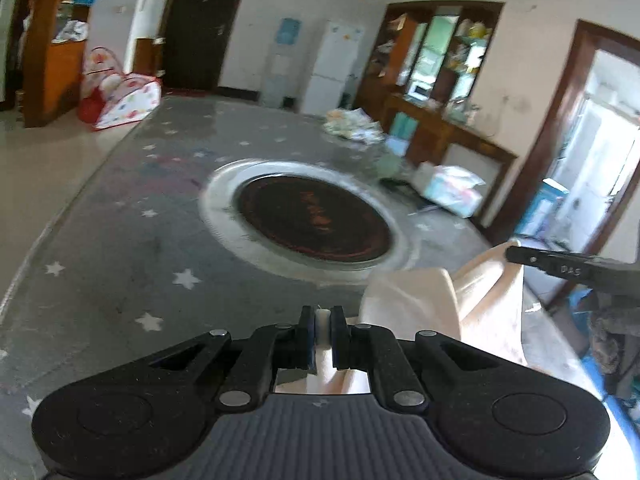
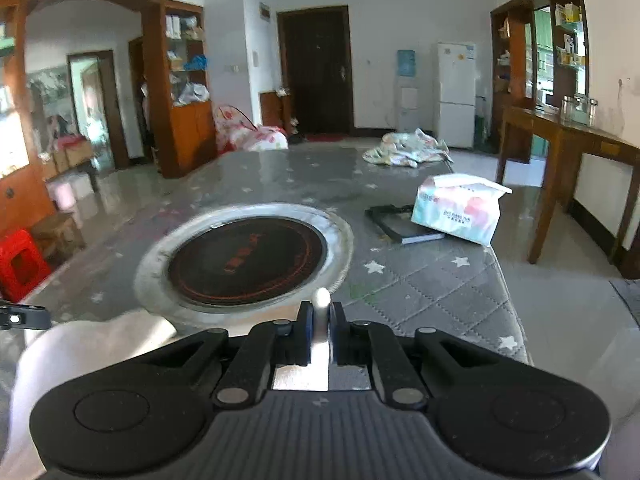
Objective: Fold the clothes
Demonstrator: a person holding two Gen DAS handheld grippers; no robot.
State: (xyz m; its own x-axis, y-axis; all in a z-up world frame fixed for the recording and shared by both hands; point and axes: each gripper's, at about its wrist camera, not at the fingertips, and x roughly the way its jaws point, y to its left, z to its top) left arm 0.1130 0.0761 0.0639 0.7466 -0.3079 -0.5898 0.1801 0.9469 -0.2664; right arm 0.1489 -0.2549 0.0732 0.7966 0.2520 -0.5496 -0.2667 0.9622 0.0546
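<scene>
A pale cream garment (image 1: pixel 448 304) hangs between my two grippers above the grey star-patterned table (image 1: pixel 120 248). My left gripper (image 1: pixel 322 320) is shut on a fold of the cloth pinched between its pads. My right gripper (image 2: pixel 321 312) is shut on another edge of the same garment (image 2: pixel 92 344), which bulges at the lower left of the right wrist view. The right gripper's finger (image 1: pixel 560 266) shows in the left wrist view, at the cloth's top right. The left gripper's tip (image 2: pixel 24 318) shows at the left edge of the right wrist view.
A round dark hotplate with a metal rim (image 2: pixel 246 262) sits in the table's middle. A tissue pack (image 2: pixel 458 210) and a dark flat book (image 2: pixel 400 222) lie at the right side. A crumpled patterned cloth (image 2: pixel 408 150) lies at the far end. A wooden side table (image 2: pixel 568 148) stands right.
</scene>
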